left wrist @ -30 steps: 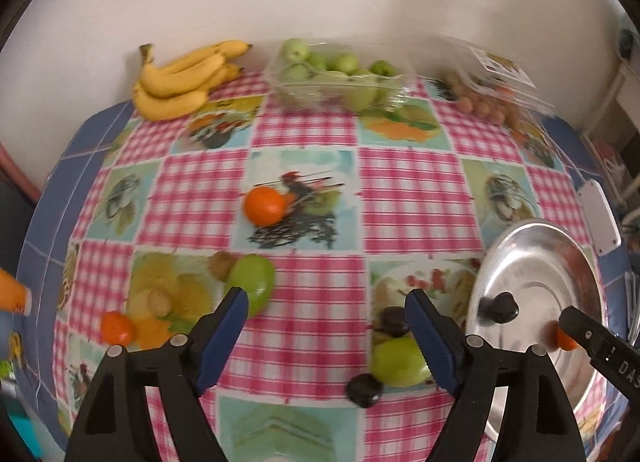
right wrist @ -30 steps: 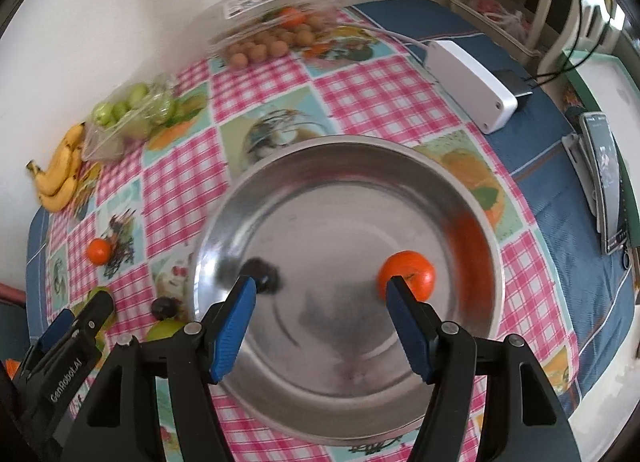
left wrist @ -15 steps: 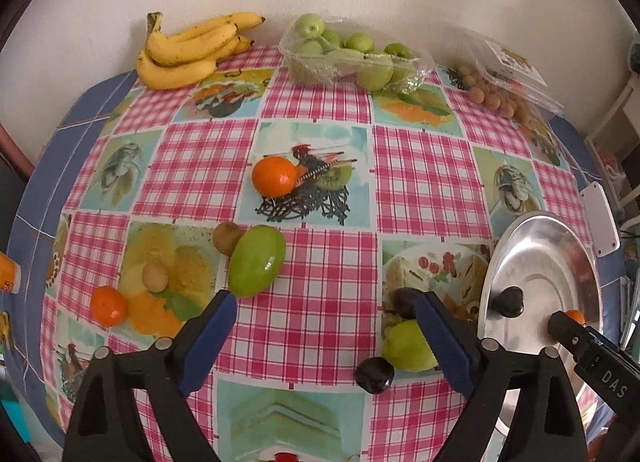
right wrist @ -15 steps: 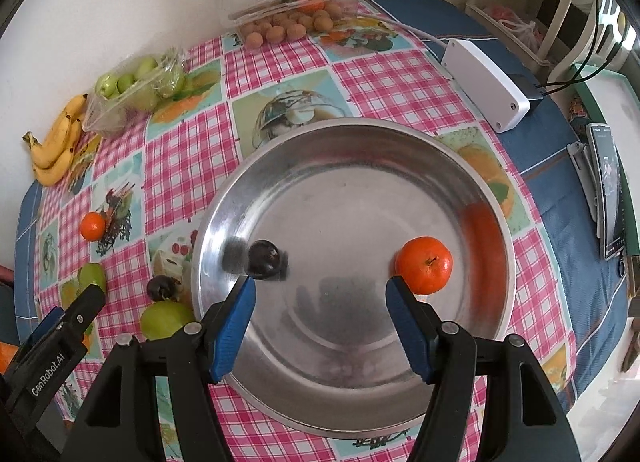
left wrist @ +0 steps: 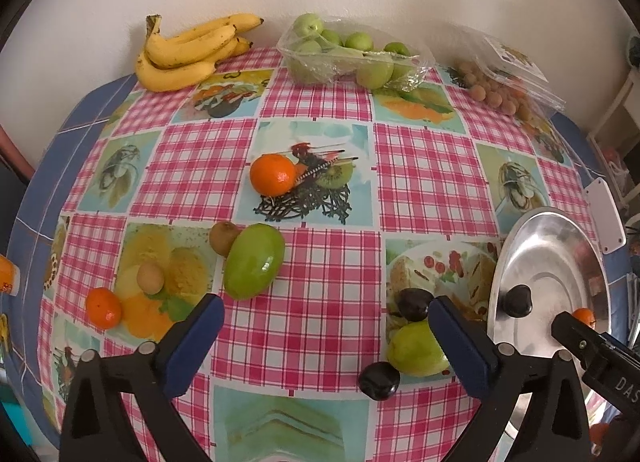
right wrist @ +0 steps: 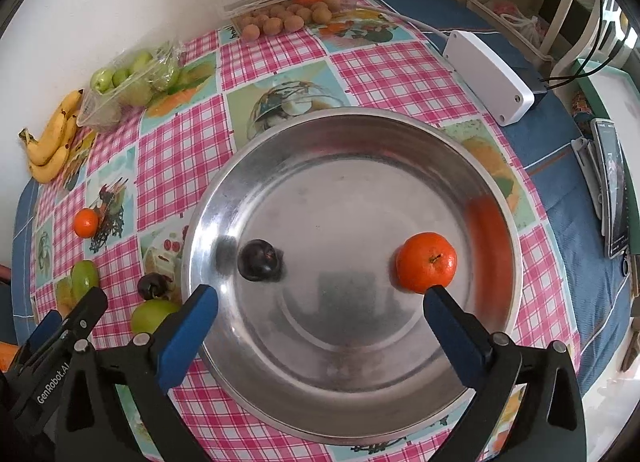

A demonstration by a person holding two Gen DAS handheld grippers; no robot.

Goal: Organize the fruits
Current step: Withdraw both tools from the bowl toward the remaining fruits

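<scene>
Right tool (right wrist: 320, 312) just opened wide, empty, tangerine (right wrist: 426, 262) seemingly touching its right fingertip (inside the bowl (right wrist: 400, 133)).

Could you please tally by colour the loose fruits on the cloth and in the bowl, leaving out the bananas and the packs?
Orange fruits: 3
Dark fruits: 3
Green fruits: 2
Brown fruits: 2
Total: 10

Two steep downward wrist views, overlapping at the steel bowl (right wrist: 516, 262).
</scene>
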